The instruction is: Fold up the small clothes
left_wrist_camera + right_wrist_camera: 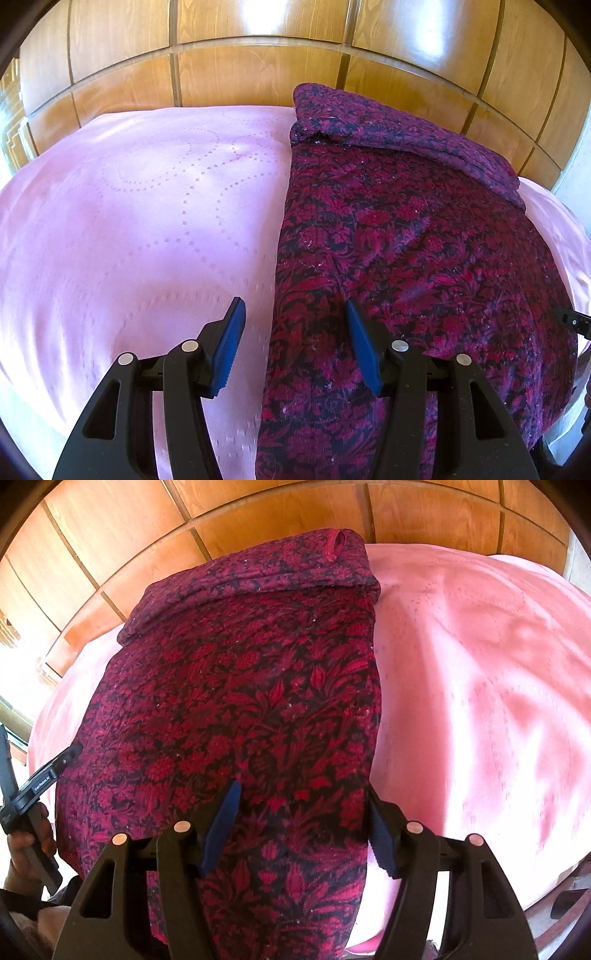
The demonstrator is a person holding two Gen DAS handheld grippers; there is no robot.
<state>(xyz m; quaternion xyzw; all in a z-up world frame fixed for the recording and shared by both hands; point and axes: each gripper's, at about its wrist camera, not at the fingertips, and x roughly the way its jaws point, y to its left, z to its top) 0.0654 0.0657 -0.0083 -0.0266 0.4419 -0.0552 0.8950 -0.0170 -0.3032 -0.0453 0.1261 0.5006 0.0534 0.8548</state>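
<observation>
A dark red floral garment (406, 236) lies flat on the pink bedspread (147, 206), its far end folded over into a thick band. My left gripper (295, 306) is open above the garment's near left edge, one finger over the pink cover and one over the cloth. The right wrist view shows the same garment (240, 686) with a small hanging loop (334, 548) at its far end. My right gripper (303, 790) is open over the near right edge, with nothing pinched. The left gripper (55, 764) shows at the garment's left side, held by a hand (29, 845).
Wooden panelling (258, 62) rises right behind the bed. The pink bedspread (480, 672) spreads wide beside the garment and drops off at the bed's near edge. The right gripper's tip (574, 321) peeks in at the far right of the left wrist view.
</observation>
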